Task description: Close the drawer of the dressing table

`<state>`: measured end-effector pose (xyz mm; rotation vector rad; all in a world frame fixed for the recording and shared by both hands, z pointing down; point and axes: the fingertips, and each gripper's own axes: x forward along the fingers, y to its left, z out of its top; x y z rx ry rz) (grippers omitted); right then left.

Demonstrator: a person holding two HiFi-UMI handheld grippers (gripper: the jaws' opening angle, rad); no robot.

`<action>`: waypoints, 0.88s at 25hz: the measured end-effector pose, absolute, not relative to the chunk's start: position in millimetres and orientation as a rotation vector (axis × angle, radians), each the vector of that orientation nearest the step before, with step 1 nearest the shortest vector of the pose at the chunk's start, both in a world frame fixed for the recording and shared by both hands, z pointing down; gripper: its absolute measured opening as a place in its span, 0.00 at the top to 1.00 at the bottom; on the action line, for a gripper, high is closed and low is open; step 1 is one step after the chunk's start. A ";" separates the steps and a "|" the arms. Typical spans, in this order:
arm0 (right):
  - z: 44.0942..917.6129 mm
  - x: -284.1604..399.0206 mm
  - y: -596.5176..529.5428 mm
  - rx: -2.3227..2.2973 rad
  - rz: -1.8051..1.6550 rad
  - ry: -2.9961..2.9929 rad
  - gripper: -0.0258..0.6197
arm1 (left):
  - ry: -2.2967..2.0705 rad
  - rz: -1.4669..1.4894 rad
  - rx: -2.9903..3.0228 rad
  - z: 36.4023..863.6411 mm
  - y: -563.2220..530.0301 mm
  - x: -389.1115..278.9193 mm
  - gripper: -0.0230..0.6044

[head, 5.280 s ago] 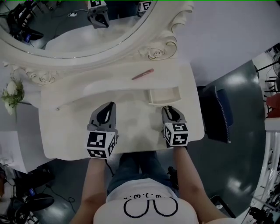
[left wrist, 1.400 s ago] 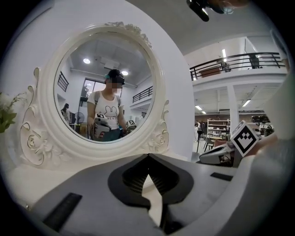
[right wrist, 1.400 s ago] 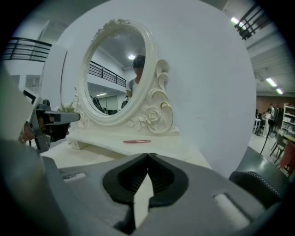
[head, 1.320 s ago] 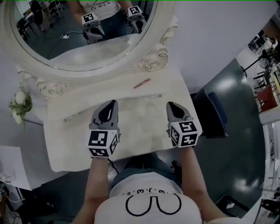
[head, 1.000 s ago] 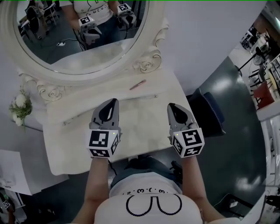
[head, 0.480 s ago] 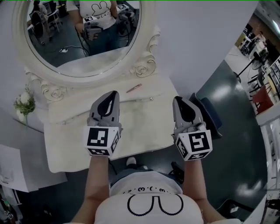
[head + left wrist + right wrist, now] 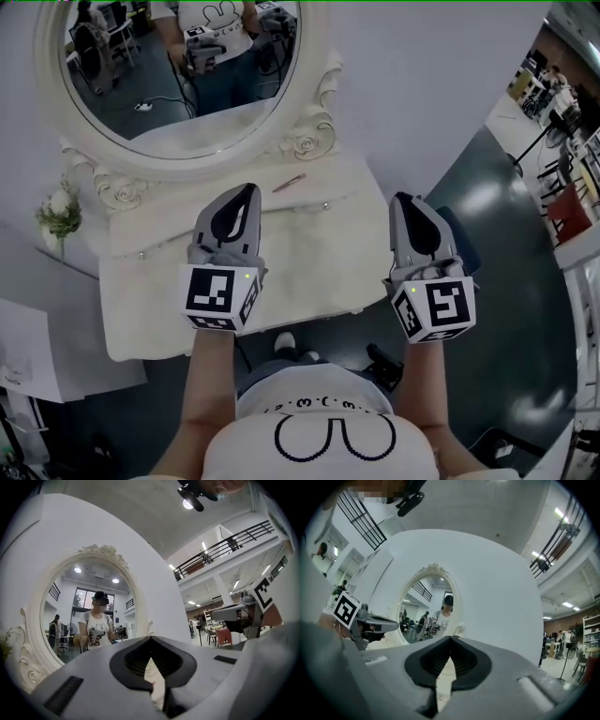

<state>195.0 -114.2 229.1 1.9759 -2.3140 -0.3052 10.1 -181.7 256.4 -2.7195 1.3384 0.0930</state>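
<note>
The white dressing table [image 7: 300, 272] stands under its oval mirror [image 7: 187, 75]. Its drawer front [image 7: 302, 212], with a small round knob [image 7: 325, 205], sits flush with the table. My left gripper [image 7: 246, 191] hovers above the middle of the tabletop, shut and holding nothing. My right gripper [image 7: 405, 200] hovers over the table's right edge, also shut and holding nothing. Neither touches the table. In the left gripper view the left gripper [image 7: 151, 638] points level at the mirror [image 7: 89, 634]. In the right gripper view the right gripper [image 7: 450, 638] faces the same mirror [image 7: 429, 611].
A pink pen [image 7: 289, 182] lies on the tabletop near the mirror's base. A second knob [image 7: 142, 254] marks the left drawer. White flowers [image 7: 58, 212] stand at the table's left end. A dark stool [image 7: 461, 248] stands right of the table, on grey floor.
The right drawer, open several seconds ago, now sits flush. Over the last second both grippers have risen and drawn back from the table, the right one drifting rightward.
</note>
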 end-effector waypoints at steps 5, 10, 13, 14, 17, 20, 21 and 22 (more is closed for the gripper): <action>231.3 195.5 -114.5 1.964 -0.317 -2.302 0.96 | 1.337 0.089 -2.715 254.6 -181.4 10.5 0.97; 231.6 196.5 -112.4 1.957 -0.326 -2.302 0.96 | 1.327 0.084 -2.711 251.7 -179.5 14.1 0.97; 233.2 198.5 -112.0 1.954 -0.327 -2.295 0.96 | 1.320 0.078 -2.713 252.6 -179.0 17.1 0.97; 234.1 199.2 -111.8 1.953 -0.323 -2.292 0.96 | 1.320 0.076 -2.714 253.1 -178.7 17.9 0.97; 234.6 200.3 -110.3 1.952 -0.319 -2.291 0.96 | 1.316 0.070 -2.715 253.5 -176.8 20.0 0.97; 234.0 200.0 -108.7 1.949 -0.323 -2.294 0.96 | 1.312 0.070 -2.717 252.7 -174.9 21.2 0.97; 233.8 199.7 -108.0 1.946 -0.325 -2.297 0.96 | 1.311 0.070 -2.717 252.5 -174.3 21.4 0.97; 233.5 199.3 -107.3 1.943 -0.329 -2.298 0.96 | 1.311 0.069 -2.717 252.3 -173.6 21.8 0.97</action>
